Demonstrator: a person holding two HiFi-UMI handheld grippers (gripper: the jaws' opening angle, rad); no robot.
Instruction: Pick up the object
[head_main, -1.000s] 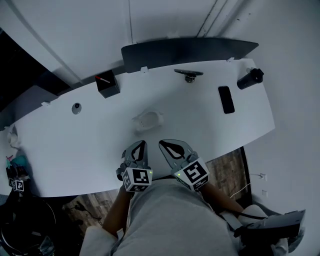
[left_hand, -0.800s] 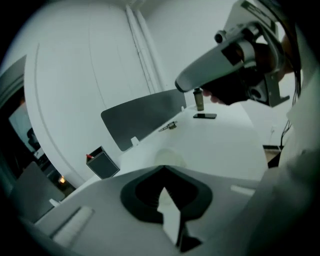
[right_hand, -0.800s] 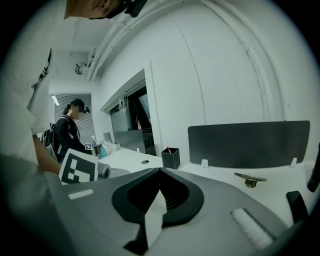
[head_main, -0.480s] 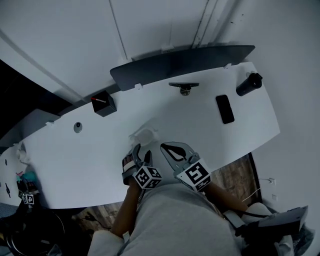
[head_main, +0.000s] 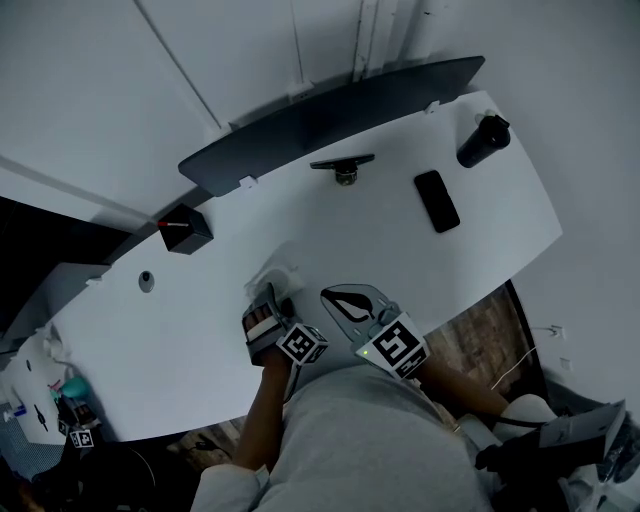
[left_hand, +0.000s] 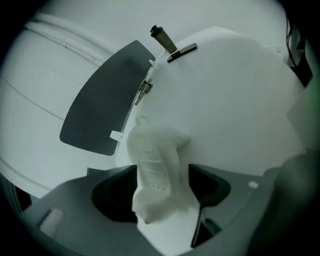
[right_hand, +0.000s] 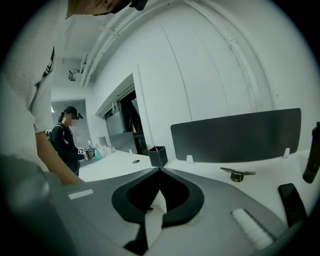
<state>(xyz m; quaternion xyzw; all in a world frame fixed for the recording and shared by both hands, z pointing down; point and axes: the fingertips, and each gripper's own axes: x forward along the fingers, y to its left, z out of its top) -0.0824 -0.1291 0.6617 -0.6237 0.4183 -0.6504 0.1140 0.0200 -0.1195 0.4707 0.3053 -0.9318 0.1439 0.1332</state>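
Object (left_hand: 158, 167) between jaws of left gripper (head_main: 270, 302), just opened wide

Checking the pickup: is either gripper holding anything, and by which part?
Nothing is held. The left gripper has just been opening its jaws; they stand apart around the white object, not pressing it. The right gripper is shut and empty.

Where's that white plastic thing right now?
Head view: the white plastic thing lies on the desk, left of centre near its front edge, between the jaws of the left gripper, which have just been opening.
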